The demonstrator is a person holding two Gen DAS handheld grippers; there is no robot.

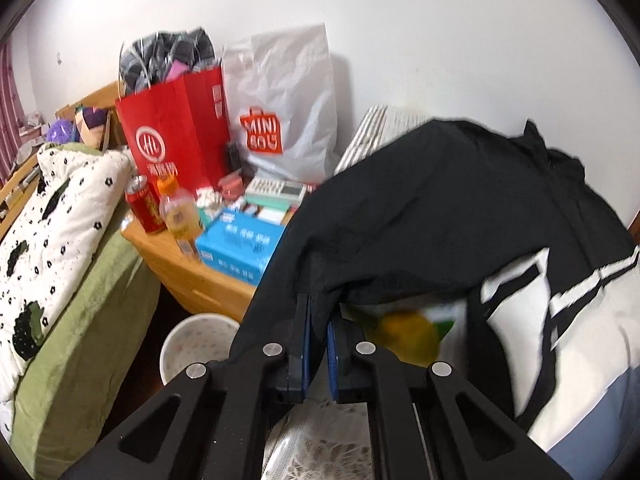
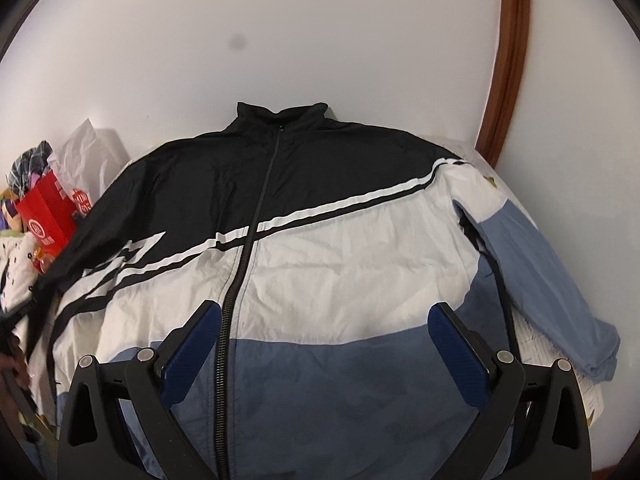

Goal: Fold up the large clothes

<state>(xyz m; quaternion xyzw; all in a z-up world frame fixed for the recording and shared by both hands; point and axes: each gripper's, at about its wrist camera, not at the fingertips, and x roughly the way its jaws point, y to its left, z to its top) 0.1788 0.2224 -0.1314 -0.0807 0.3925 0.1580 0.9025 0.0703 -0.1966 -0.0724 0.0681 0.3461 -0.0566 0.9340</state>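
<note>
A large zip-up jacket (image 2: 320, 248), black at the top, white in the middle and blue at the bottom, lies spread front up on a table against the wall. My right gripper (image 2: 324, 316) is open and empty, hovering over the jacket's lower front. My left gripper (image 1: 319, 312) is shut on the jacket's black sleeve (image 1: 400, 208) and holds it lifted over the jacket's body. The other, blue sleeve (image 2: 552, 280) lies flat at the right.
Left of the jacket stands a wooden nightstand (image 1: 192, 272) crowded with a red paper bag (image 1: 176, 136), a white plastic bag (image 1: 280, 108), a blue box (image 1: 240, 244), a bottle and a can. A bed (image 1: 60, 260) and a white bin (image 1: 196, 340) are further left. A brown door frame (image 2: 508, 60) is at right.
</note>
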